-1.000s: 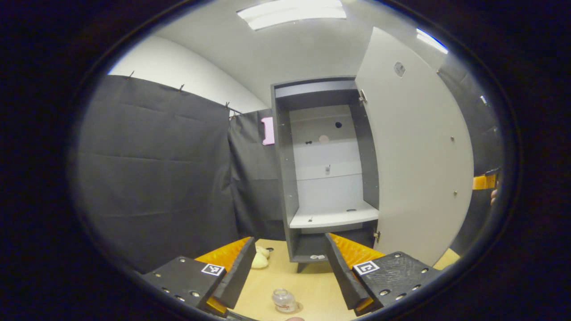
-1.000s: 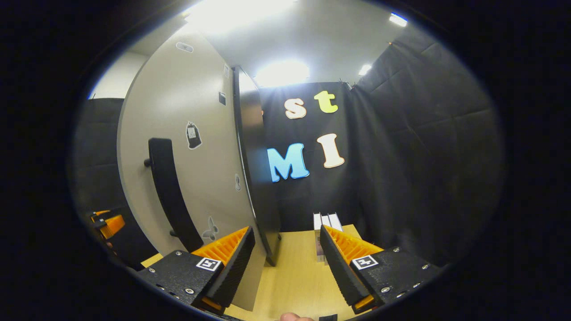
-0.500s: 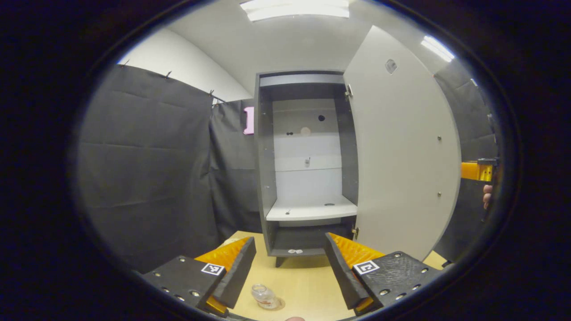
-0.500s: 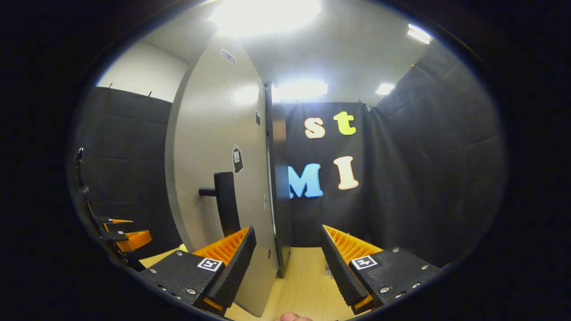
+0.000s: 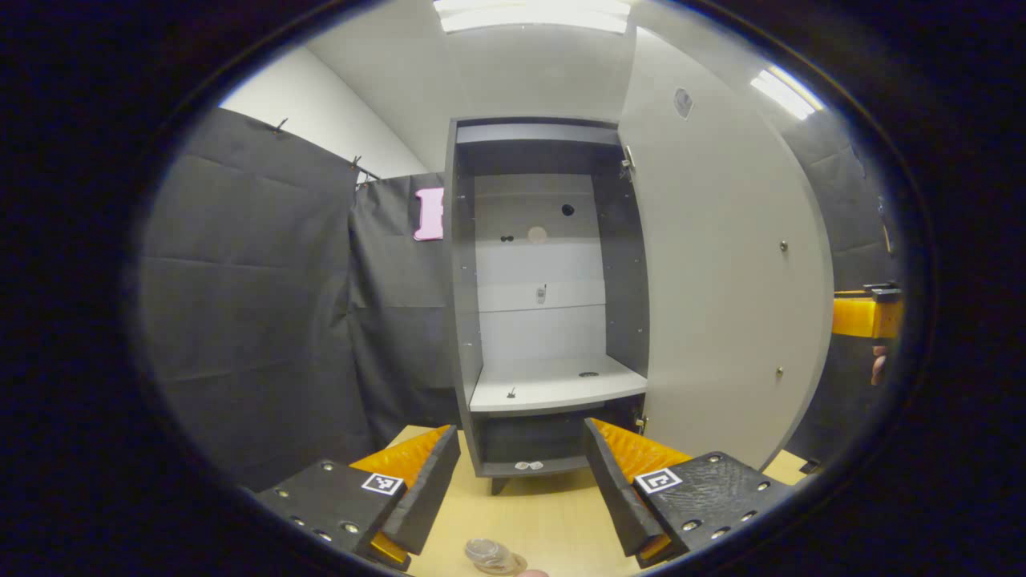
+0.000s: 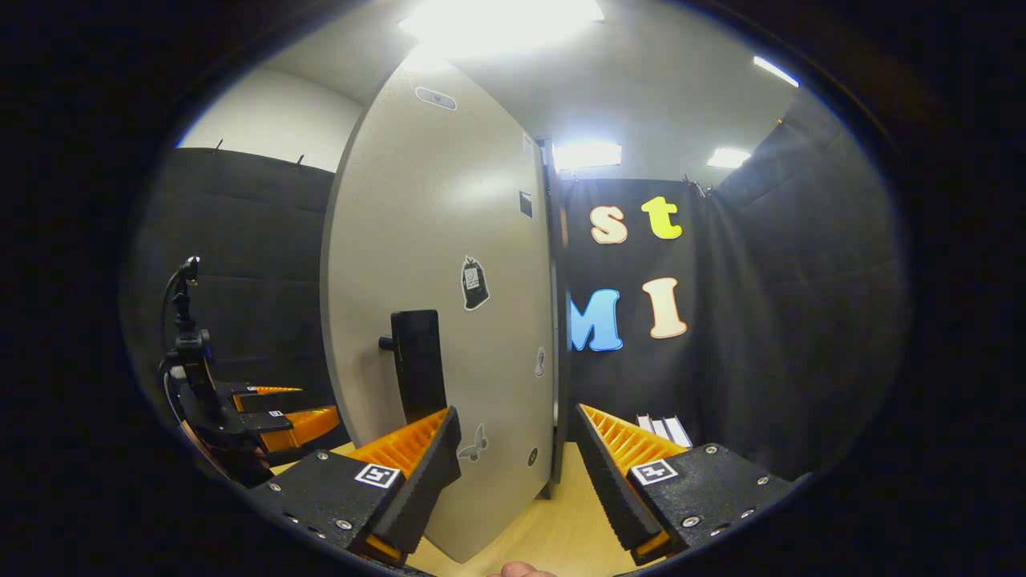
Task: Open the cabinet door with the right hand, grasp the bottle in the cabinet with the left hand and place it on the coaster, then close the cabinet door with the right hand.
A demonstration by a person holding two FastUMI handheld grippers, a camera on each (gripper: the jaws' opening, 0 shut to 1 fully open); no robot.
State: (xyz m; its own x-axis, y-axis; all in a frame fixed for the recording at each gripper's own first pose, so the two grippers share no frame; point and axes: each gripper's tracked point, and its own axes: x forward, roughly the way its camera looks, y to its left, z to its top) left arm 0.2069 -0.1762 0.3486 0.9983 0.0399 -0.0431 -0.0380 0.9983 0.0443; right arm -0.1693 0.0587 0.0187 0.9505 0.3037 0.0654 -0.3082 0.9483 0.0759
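The grey cabinet (image 5: 541, 280) stands open, its white shelf (image 5: 553, 385) bare. Its door (image 5: 721, 264) is swung out to the right. A small clear bottle (image 5: 489, 553) stands on a round coaster (image 5: 513, 566) on the table, at the bottom edge of the left gripper view, below my open left gripper (image 5: 521, 437). In the right gripper view the door's outer face (image 6: 449, 264) carries a black handle (image 6: 417, 365) just above my left-hand finger. My right gripper (image 6: 515, 417) is open and holds nothing, with the door's edge between its fingers farther off. The left gripper (image 6: 272, 409) shows at the left.
The wooden table (image 5: 545, 513) runs up to the cabinet's foot. A small white item (image 5: 525, 465) lies in the low compartment. White boxes (image 6: 661, 429) stand on the table right of the cabinet. Black cloth walls close in on both sides.
The left gripper has drawn back from the bottle, which slid to the bottom edge of its view. The right gripper has swung toward the door's outer face, bringing the handle close.
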